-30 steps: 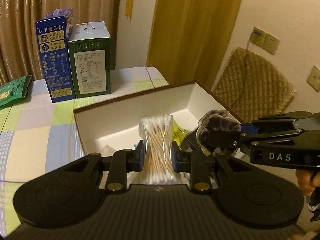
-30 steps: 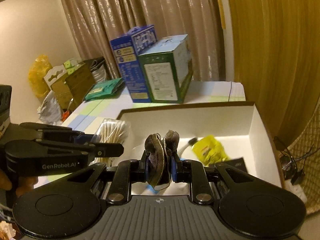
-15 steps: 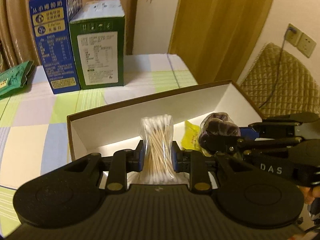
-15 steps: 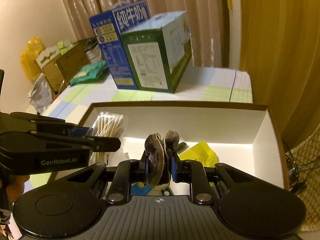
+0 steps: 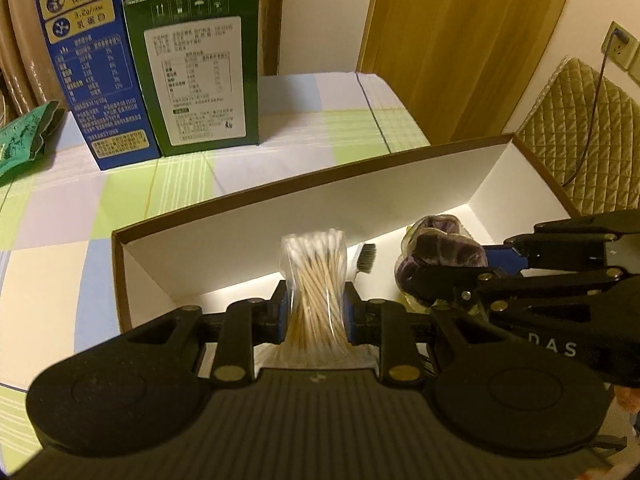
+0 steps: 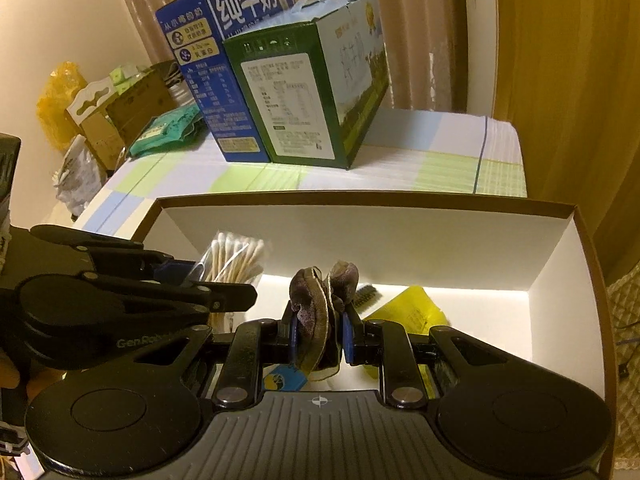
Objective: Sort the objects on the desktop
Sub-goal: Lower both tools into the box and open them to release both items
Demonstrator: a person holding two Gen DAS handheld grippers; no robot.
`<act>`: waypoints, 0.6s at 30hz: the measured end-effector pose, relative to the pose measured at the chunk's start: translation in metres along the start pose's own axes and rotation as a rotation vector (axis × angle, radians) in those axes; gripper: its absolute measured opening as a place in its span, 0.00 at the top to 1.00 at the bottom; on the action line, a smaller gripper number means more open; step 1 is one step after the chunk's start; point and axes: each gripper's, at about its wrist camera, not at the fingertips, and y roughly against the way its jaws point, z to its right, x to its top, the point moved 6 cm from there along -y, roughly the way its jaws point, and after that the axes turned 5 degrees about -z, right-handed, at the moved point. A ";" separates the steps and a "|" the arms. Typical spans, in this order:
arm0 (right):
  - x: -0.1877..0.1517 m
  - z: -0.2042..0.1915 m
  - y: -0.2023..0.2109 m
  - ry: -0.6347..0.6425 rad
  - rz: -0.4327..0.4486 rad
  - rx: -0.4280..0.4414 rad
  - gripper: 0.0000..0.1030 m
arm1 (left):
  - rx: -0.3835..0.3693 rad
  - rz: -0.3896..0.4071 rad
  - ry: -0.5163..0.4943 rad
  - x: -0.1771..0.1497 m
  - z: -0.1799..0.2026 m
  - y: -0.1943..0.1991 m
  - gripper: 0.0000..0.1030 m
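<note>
My left hand-held gripper (image 5: 314,316) is clamped on the bag of cotton swabs (image 5: 316,280). The bundle stands upright between the pads, its long axis running 6 to 12 o'clock in the left wrist view, cotton tips up.

My right hand-held gripper (image 6: 318,336) is clamped on a dark crumpled cloth item (image 6: 320,300), bunched and also pointing to 12 o'clock. I cannot tell what it is.

The relation that counts: both loads hang over the open white box (image 6: 560,280), inside its rim, with the floor below them and the far wall at 12 o'clock. The swabs sit over the box's left part, the cloth item over the middle, at 3 o'clock from the swabs. The two loads are near each other but apart.

Already on the box floor: a yellow packet (image 6: 408,312) at about 1 o'clock from the right gripper, and a small brush head (image 5: 366,258) between the two loads.

Judgement: a release needs only a short drop straight down, with the swabs likely to tip flat.
</note>
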 end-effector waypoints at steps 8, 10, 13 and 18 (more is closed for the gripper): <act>-0.002 0.005 -0.007 -0.015 -0.015 0.003 0.82 | -0.001 -0.022 0.002 0.002 -0.004 -0.011 0.75; -0.002 0.006 -0.008 -0.020 -0.017 0.005 0.82 | 0.005 -0.022 0.008 0.002 -0.006 -0.011 0.70; -0.002 0.004 -0.010 -0.015 -0.015 0.009 0.82 | 0.014 -0.016 0.002 0.003 -0.007 -0.010 0.67; 0.001 -0.001 -0.009 0.014 0.029 0.010 0.81 | 0.021 -0.013 0.008 0.003 -0.011 -0.009 0.64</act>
